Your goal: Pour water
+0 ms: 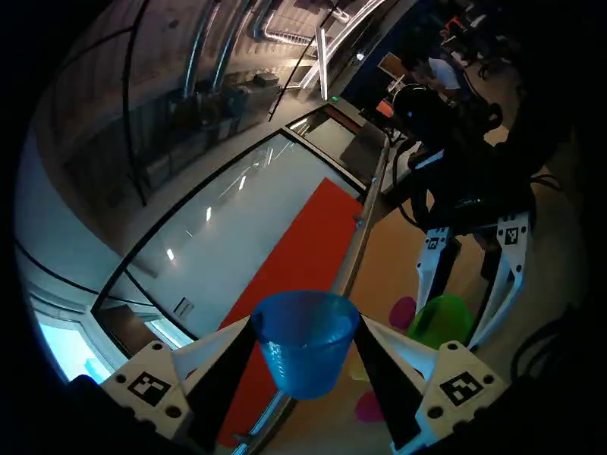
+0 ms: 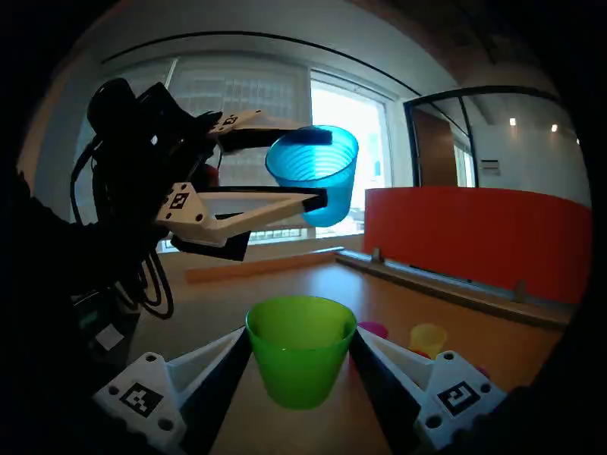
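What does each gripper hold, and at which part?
The left gripper holds the blue cup by its side wall, near the rim; the right gripper holds the green cup the same way.

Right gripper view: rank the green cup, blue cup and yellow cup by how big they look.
1. green cup, nearest the camera.
2. blue cup, slightly smaller-looking but farther off, so the true order of these two is unsure.
3. yellow cup, clearly smallest-looking.

Translucent plastic blue cup [image 1: 306, 353], wooden table [image 2: 303, 280].
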